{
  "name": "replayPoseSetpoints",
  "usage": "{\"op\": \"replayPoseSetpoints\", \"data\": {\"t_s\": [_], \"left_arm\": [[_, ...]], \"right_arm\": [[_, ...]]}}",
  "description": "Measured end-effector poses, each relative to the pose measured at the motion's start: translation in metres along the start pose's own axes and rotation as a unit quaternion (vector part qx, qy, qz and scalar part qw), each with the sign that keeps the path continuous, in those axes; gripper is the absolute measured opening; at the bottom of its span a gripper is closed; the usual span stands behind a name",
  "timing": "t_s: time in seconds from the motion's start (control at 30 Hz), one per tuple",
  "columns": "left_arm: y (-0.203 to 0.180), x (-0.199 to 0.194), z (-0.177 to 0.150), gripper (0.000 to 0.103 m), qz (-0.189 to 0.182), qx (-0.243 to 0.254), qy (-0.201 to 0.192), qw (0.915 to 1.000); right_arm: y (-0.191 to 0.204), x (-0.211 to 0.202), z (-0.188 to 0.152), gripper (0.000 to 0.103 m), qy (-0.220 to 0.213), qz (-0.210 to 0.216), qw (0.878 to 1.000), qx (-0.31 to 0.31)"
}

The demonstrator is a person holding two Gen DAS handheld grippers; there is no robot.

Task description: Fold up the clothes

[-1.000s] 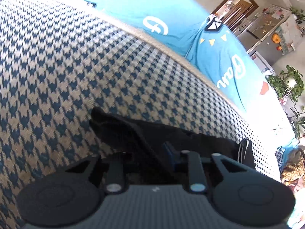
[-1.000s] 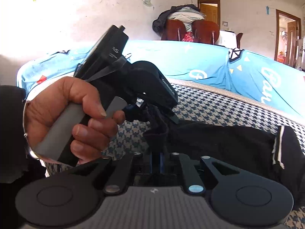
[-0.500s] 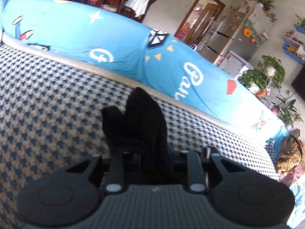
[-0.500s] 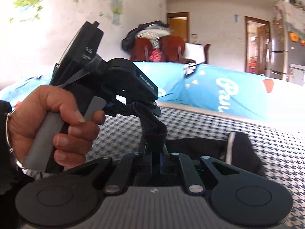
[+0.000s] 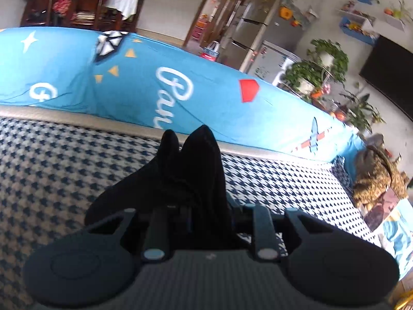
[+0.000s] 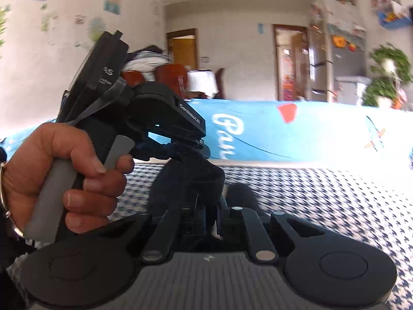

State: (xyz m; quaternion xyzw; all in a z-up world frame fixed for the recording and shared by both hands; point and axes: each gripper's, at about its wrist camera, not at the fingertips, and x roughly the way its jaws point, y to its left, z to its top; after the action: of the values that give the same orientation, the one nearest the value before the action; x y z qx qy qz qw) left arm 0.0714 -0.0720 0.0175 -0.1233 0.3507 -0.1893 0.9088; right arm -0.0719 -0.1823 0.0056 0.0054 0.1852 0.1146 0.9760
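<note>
We see bright daylight in both views. Glare bleaches the blue cover [image 6: 335,134] at the far right, the room behind smears with motion blur, and fisheye bending curves every edge, corners going black.

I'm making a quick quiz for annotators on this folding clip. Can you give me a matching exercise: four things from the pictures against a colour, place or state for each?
Things:
1. garment
2. sofa seat cover
3. backrest throw
4. left gripper

Descriptions:
A. bright blue with white lettering
B. held in a person's hand, shut on cloth
C. black, lifted in a bunch
D. blue and cream houndstooth

Pairs: 1-C, 2-D, 3-A, 4-B
</note>
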Motion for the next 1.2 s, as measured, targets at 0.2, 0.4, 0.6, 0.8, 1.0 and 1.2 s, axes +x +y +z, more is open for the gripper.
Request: {"op": "replayPoseSetpoints", "data": {"t_s": [0.2,0.4,0.6,0.8,1.0,1.2], "left_arm": [[-0.018,0.04,-0.016,0.023,-0.005,0.033,0.033,0.9989],[-0.012,0.044,-0.025,0.06,-0.001,0.033,0.031,0.999],[0.005,0.022,-0.02,0.064,0.028,0.026,0.029,0.9989],[0.022,0.0,-0.015,0.073,0.057,0.019,0.026,0.9978],[0.045,-0.022,-0.013,0.078,0.085,0.011,0.036,0.9956],[0.065,-0.027,-0.016,0.082,0.109,-0.001,0.039,0.9933]], "right_arm": [[-0.018,0.01,-0.012,0.01,0.058,-0.047,0.997,0.035],[-0.034,0.013,-0.025,0.02,0.112,-0.092,0.986,0.081],[-0.049,0.003,-0.023,0.034,0.107,-0.159,0.976,0.101],[-0.05,-0.004,-0.022,0.034,0.1,-0.141,0.98,0.097],[-0.051,0.007,-0.008,0.034,0.083,-0.09,0.989,0.081],[-0.058,0.019,0.011,0.034,0.069,-0.032,0.995,0.058]]}}
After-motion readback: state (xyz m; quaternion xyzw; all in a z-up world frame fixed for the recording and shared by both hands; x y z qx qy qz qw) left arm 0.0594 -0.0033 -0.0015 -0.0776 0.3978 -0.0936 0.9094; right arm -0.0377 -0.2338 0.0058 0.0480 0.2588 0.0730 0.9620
